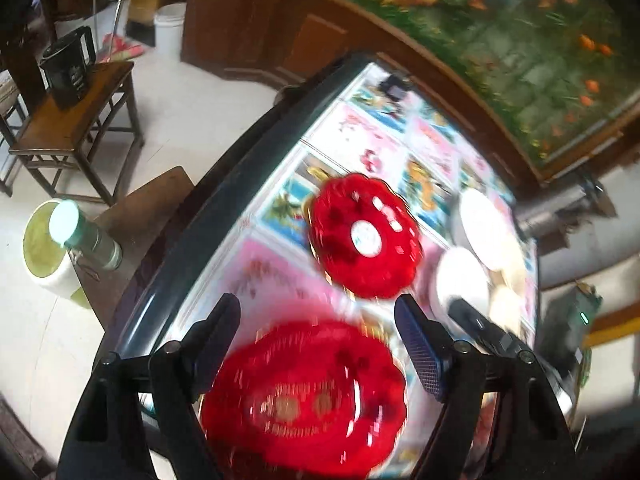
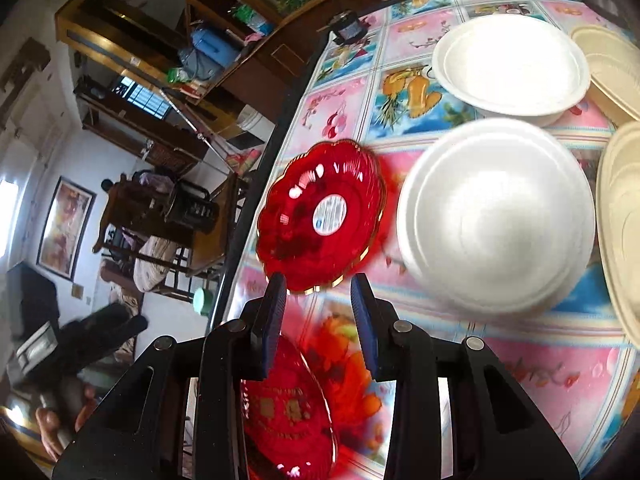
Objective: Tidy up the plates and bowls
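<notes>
Red plates and white bowls on the patterned counter

Red scalloped plates lie on a counter (image 2: 552, 364) covered with a glossy cloth of fruit and flower squares. From the left wrist view, the left hand-held gripper (image 1: 318, 344) hangs over the near red plate (image 1: 304, 400), its jaws spread wide and empty; the plate shows blurred below and between the fingers, and the pads do not touch it. No earlier picture is given, so only this released state can be told. A second red plate (image 1: 366, 236) with a round white label at its centre lies farther along the counter, apart from the near one.

From the right wrist view, the right hand-held gripper (image 2: 320, 328) has its blue pads (image 2: 366, 328) partly apart with nothing pressed between them. The near red plate's edge shows low down behind the left finger, and whether it touches that finger cannot be told. The labelled red plate sits just beyond the fingertips, near the counter's dark edge.

To its right an upturned white bowl (image 2: 496, 216) rests on the cloth. Behind it stands an upright white bowl (image 2: 510, 64). Cream-coloured dishes (image 2: 618, 216) sit at the right edge of the view, just beside both bowls.

Beyond the counter, the left wrist view shows a wooden side table (image 1: 76, 120) bearing a black kettle (image 1: 68, 66).
</notes>
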`<state>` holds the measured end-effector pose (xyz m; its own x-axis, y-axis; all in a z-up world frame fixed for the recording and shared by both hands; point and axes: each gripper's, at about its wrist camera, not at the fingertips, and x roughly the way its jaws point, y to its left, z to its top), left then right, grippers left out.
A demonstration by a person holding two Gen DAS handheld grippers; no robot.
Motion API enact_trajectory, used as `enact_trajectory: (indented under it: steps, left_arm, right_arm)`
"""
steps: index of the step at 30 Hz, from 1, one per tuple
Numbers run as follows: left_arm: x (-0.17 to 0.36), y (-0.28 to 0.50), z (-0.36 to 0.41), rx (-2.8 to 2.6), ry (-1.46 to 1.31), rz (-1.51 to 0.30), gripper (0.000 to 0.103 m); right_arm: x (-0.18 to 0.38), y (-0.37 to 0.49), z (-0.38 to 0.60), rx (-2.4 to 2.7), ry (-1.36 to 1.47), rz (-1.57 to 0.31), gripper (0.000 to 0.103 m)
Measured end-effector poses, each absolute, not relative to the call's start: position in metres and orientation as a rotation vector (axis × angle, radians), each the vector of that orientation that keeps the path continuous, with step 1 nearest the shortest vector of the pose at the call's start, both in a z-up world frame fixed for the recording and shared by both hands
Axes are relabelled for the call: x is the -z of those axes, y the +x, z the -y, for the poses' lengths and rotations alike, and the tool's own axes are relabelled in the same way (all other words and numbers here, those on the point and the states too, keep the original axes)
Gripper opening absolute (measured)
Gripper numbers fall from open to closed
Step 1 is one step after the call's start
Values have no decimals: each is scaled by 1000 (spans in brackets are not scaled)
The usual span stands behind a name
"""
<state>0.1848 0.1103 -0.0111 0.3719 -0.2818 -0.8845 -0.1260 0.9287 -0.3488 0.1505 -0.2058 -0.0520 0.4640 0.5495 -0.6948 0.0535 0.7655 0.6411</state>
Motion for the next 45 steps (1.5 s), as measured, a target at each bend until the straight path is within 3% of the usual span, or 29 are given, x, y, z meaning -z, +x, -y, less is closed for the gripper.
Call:
enact_trajectory:
  steps: [4,10,18,34,36,37,38,39,40,44,45]
  left_arm:
    - [41,228,-114,36,-469,-1313,80]
    - [66,265,-115,-64,-440,-1350,80]
    - [88,281,-105,-46,-365,-1396,80]
    - [108,273,-72,108,-301,-1438,77]
    - [109,272,-66,119,-261,-1428,64]
    - [108,271,-62,115,-224,-1423,63]
    - [108,270,-59,117,-197,-1418,53]
    - [108,269,-57,123,-184,-1417,45]
    - [107,268,-55,115,-157,-1416,43]
    - [107,269,-69,98,-178,-1409,17]
    - [107,269,-73,104,-198,-1410,16]
  right_arm:
    - [42,179,209,-295,627,-1062,37]
    - [36,241,217,-244,510,-1097,37]
    - [70,297,197,-270,350,-1227,37]
    - [104,306,182,-263,379,-1316,37]
    - [103,304,181,-263,375,-1314,37]
    - [103,303,181,-260,369,-1315,35]
    - [103,303,180,-252,361,-1315,32]
    - [103,303,180,-240,344,-1318,22]
    - [104,303,179,-229,328,-1319,18]
    - [107,304,177,-219,334,-1300,18]
    - [106,303,179,-212,339,-1293,18]
